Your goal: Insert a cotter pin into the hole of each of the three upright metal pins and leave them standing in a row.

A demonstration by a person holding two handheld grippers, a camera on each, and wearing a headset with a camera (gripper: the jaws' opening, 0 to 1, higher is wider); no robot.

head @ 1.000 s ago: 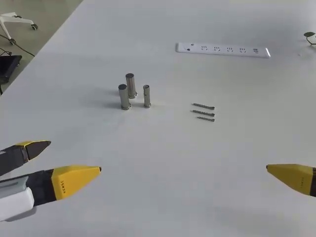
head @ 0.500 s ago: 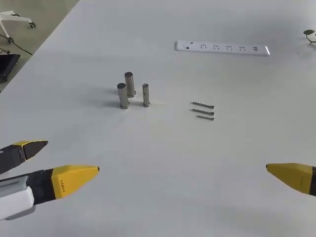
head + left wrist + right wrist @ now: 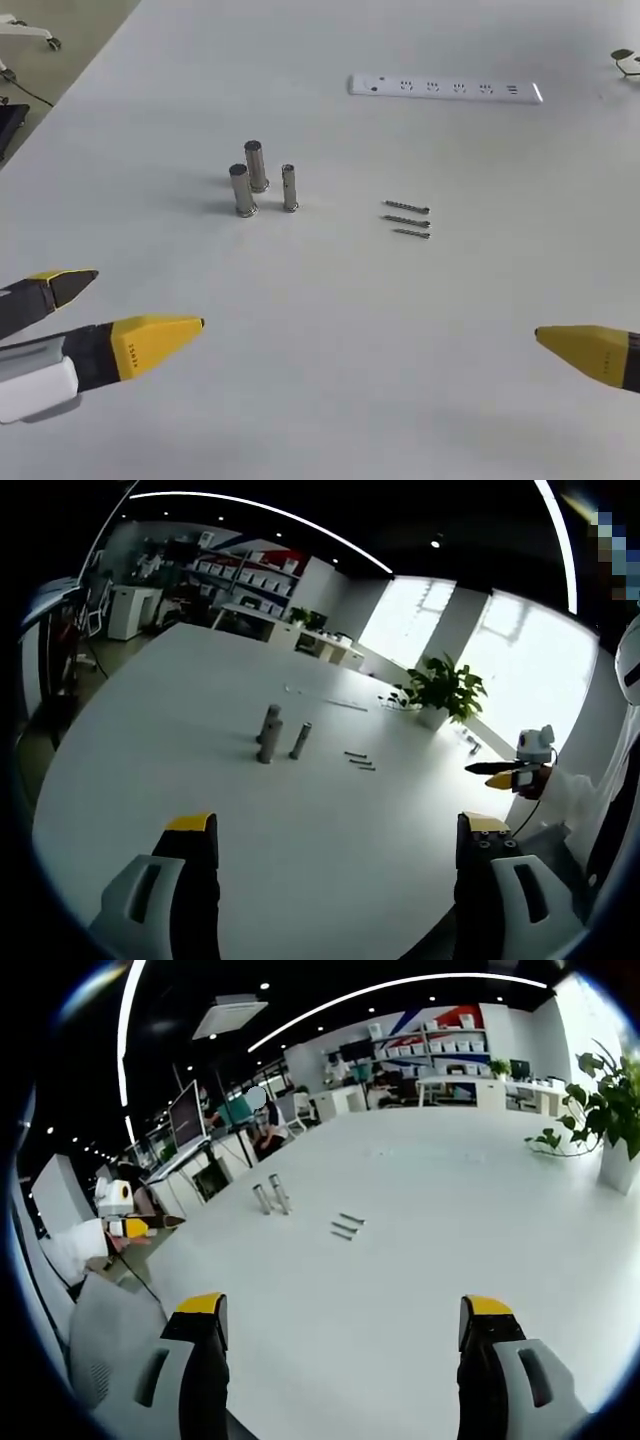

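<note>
Three upright metal pins [image 3: 258, 179] stand in a tight cluster on the white table, also seen in the left gripper view [image 3: 277, 736] and the right gripper view [image 3: 271, 1196]. Three cotter pins [image 3: 406, 220] lie side by side to their right [image 3: 358, 761] [image 3: 343, 1226]. My left gripper [image 3: 125, 305] hovers at the near left, open and holding nothing [image 3: 338, 840]. One yellow fingertip [image 3: 585, 352] of the right gripper shows at the near right; its own view shows the right gripper [image 3: 340, 1325] open and holding nothing.
A white power strip [image 3: 445, 89] lies at the far side of the table [image 3: 330, 380]. A potted plant [image 3: 440, 692] stands past the table's far end. Chairs and desks sit beyond the table's left edge.
The head view has shifted, so everything sits a little higher and more to the left in the picture. The pins and cotter pins have not moved; both grippers stay about where they were.
</note>
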